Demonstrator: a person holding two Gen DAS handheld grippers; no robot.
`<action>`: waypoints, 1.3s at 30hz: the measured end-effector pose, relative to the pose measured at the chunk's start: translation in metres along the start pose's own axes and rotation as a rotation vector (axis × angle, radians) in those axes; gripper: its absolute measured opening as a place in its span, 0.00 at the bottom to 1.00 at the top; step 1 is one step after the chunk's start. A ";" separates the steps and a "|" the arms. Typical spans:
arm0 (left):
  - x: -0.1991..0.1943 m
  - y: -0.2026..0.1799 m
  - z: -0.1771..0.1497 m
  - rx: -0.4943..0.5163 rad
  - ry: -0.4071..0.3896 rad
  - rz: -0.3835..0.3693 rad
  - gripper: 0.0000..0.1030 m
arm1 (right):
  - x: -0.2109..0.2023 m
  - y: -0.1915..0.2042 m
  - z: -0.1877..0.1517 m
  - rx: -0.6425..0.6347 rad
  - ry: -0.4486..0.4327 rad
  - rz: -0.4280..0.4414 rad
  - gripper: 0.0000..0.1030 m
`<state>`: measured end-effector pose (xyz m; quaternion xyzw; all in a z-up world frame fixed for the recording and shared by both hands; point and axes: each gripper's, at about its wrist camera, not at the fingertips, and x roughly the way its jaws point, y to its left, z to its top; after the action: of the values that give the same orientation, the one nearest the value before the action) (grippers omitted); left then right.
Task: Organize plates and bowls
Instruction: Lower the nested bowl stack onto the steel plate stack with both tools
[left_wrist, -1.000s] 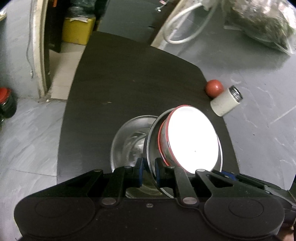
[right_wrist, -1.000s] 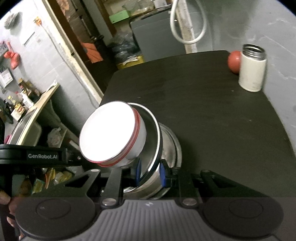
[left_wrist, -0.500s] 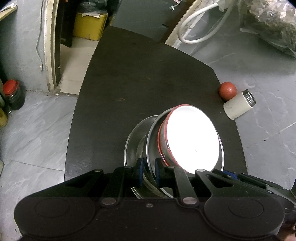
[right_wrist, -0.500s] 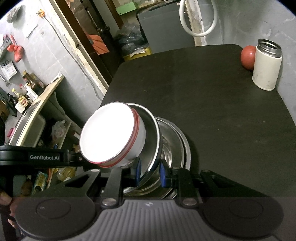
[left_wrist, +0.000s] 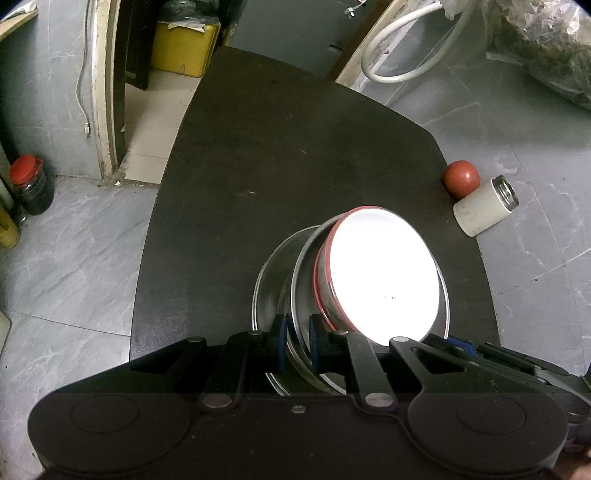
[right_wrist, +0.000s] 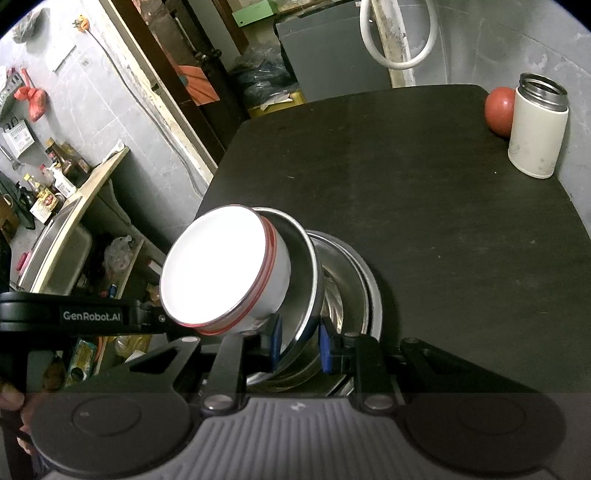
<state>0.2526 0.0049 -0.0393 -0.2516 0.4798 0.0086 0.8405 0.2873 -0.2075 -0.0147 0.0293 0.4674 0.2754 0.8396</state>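
Grey marbled floor tiles surround a dark, matte table (left_wrist: 295, 155) with rounded corners; a doorway with a worn frame and a yellow crate (left_wrist: 184, 50) lie beyond its far end, and a white hose (right_wrist: 397, 40) loops against the far wall. In the right wrist view a wooden shelf (right_wrist: 74, 192) crowded with bottles stands to the left of the table.

At the far right corner of the table a white flask (right_wrist: 537, 127) with an open steel mouth stands upright, with a red ball (right_wrist: 499, 110) just beside it on its far side.

Near the table's near edge sits a steel bowl (left_wrist: 273, 273), lying flat on the surface. A steel plate (right_wrist: 308, 273) is held tilted above it, nearly on edge, its lower rim down inside the bowl. A white bowl with a red rim band (left_wrist: 384, 273) sits in the tilted plate, its bright interior overexposed.

The left gripper (left_wrist: 296, 341) has its blue-padded fingers closed on the plate's rim, one pad on each face. The right gripper (right_wrist: 298, 341) straddles the same plate at the opposite side of its rim; its pads appear pressed to the metal, though the gap on the right pad is hard to judge. The black body of the left gripper shows at the left edge of the right wrist view.
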 end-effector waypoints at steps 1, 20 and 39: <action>0.000 0.000 0.000 0.001 0.001 0.000 0.12 | 0.000 0.000 0.000 0.000 0.000 0.000 0.23; 0.002 -0.001 0.000 -0.002 0.006 0.004 0.12 | 0.000 0.000 0.000 0.002 0.002 0.000 0.23; 0.008 0.000 -0.001 -0.011 0.021 0.012 0.14 | 0.003 -0.002 -0.002 0.027 0.024 -0.008 0.23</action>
<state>0.2565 0.0027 -0.0461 -0.2536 0.4900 0.0137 0.8339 0.2876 -0.2081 -0.0188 0.0353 0.4810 0.2661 0.8346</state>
